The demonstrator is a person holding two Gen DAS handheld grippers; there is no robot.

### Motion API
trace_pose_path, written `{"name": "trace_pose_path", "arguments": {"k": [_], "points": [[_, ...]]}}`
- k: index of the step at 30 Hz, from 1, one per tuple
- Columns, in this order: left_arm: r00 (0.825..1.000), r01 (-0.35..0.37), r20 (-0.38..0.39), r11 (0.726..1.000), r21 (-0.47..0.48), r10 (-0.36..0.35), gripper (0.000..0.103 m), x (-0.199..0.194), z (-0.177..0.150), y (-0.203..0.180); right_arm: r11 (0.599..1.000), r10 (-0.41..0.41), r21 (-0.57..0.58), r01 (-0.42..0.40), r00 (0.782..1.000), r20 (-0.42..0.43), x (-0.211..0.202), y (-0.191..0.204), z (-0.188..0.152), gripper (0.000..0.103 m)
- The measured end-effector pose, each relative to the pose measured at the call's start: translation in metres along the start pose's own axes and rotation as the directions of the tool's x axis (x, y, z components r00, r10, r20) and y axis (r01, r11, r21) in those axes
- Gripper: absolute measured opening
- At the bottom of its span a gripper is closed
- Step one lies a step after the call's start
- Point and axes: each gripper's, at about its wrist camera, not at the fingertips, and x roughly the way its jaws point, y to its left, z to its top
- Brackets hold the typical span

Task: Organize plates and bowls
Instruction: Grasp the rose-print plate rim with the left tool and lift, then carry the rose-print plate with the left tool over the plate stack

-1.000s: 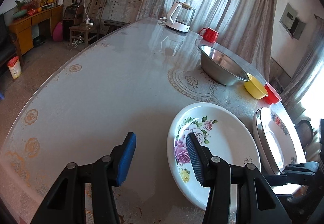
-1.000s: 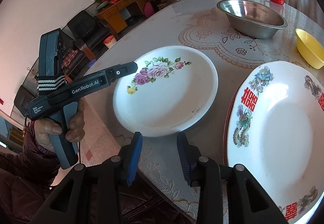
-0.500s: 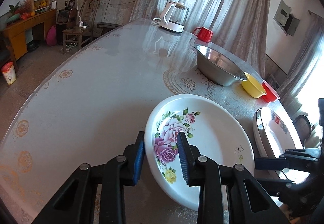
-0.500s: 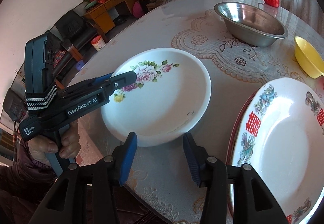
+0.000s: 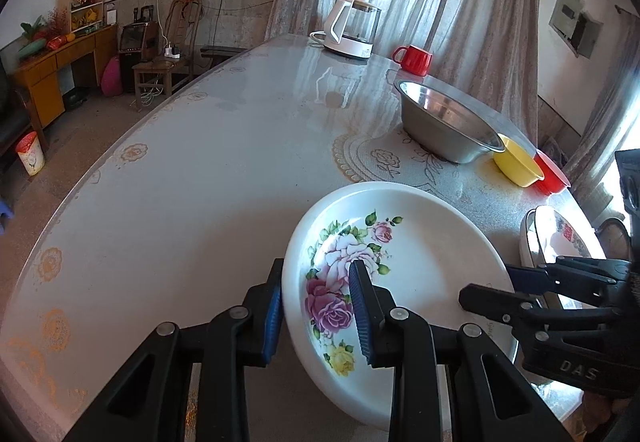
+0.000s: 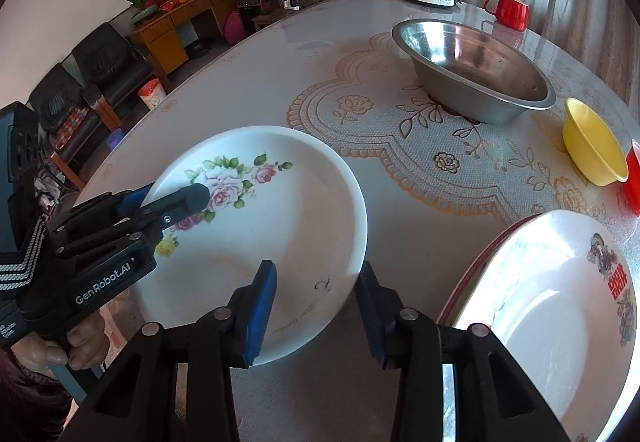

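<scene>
The left hand-held gripper [image 5: 316, 306] is clamped on the near-left rim of the rose plate [image 5: 420, 266], one blue pad outside the rim and the other on the painted roses inside. The plate sits near the front edge of the round glass-topped surface [image 5: 200, 182], its left side tilted up slightly. A hand [image 6: 76, 346] grips the tool's handle at lower left in the right wrist view.

The right hand-held gripper [image 6: 316, 306] straddles the plate's near-right rim, one pad over the white inside, the other outside the edge; its jaws are closing, and whether the pads press on the rim yet cannot be told.

To the right, just beside the rose plate, lies a stack of plates [image 6: 556, 306], the top one white with red characters and a red-rimmed one showing beneath. Further back on the lace-patterned mat stands a steel bowl [image 6: 476, 70]. Right of it are a yellow bowl [image 6: 592, 154] and, touching it, a red bowl [image 5: 554, 170]. At the far edge are a kettle [image 5: 352, 28] and a red mug [image 5: 414, 60].
</scene>
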Motion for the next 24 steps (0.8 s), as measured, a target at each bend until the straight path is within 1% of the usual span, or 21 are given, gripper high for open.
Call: {"name": "trace_pose_path", "arguments": {"k": [2, 3, 4, 7, 10, 12, 14, 15, 16, 17, 20, 21, 24], "points": [[1.000, -0.005, 0.013, 1.000, -0.008, 0.005, 0.030, -0.002, -0.004, 0.001, 0.998, -0.050, -0.032, 0.050, 0.999, 0.021, 0.002, 0.004, 0.001, 0.031], [1.000, -0.007, 0.019, 1.000, -0.013, 0.008, 0.030, -0.004, -0.005, 0.001, 0.997, -0.062, -0.039, 0.063, 0.998, 0.032, 0.001, 0.005, 0.001, 0.029], [1.000, -0.003, 0.021, 1.000, -0.029, 0.004, 0.030, -0.004, -0.006, 0.002, 0.997, -0.071, -0.037, 0.072, 0.997, 0.041, 0.000, 0.005, 0.001, 0.023], [0.999, 0.041, 0.023, 0.996, -0.084, -0.040, 0.030, -0.006, -0.006, 0.010, 0.998, -0.057, -0.005, 0.057, 0.997, 0.054, -0.004, -0.003, 0.003, 0.015], [0.999, 0.051, 0.020, 0.992, -0.117, -0.049, 0.030, -0.007, -0.006, 0.010, 0.999, -0.031, 0.011, 0.031, 0.998, 0.058, -0.005, -0.008, 0.004, 0.015], [0.999, 0.045, 0.022, 0.993, -0.111, -0.043, 0.030, -0.006, -0.006, 0.007, 0.999, -0.006, 0.043, 0.003, 0.998, 0.057, -0.004, -0.013, 0.005, 0.015], [1.000, 0.006, 0.022, 0.997, -0.078, -0.005, 0.030, -0.005, -0.007, -0.001, 0.998, 0.003, 0.056, -0.006, 0.998, 0.060, -0.001, -0.016, 0.008, 0.018], [1.000, -0.015, 0.021, 0.998, -0.059, 0.016, 0.030, -0.005, -0.007, -0.006, 0.999, -0.004, 0.046, 0.002, 0.999, 0.052, 0.001, -0.015, 0.011, 0.019], [0.999, -0.028, 0.020, 0.998, -0.054, 0.029, 0.033, -0.005, -0.007, -0.007, 0.999, -0.021, 0.031, 0.020, 0.999, 0.040, 0.003, -0.013, 0.012, 0.020], [0.999, -0.027, 0.019, 0.998, -0.054, 0.028, 0.035, -0.005, -0.007, -0.007, 0.999, -0.034, 0.016, 0.034, 0.999, 0.038, 0.005, -0.011, 0.013, 0.020], [0.999, -0.046, 0.020, 0.998, -0.029, 0.047, 0.035, -0.005, -0.009, -0.010, 0.998, -0.059, -0.033, 0.060, 0.998, 0.035, 0.007, -0.005, 0.012, 0.021], [0.998, -0.049, 0.023, 0.998, -0.028, 0.050, 0.035, -0.006, -0.009, -0.011, 0.998, -0.056, -0.030, 0.057, 0.998, 0.033, 0.007, -0.007, 0.012, 0.018], [1.000, -0.017, 0.023, 0.997, -0.077, 0.018, 0.035, -0.008, -0.010, -0.004, 0.999, -0.035, -0.005, 0.035, 0.998, 0.048, 0.006, -0.012, 0.012, 0.015]]}}
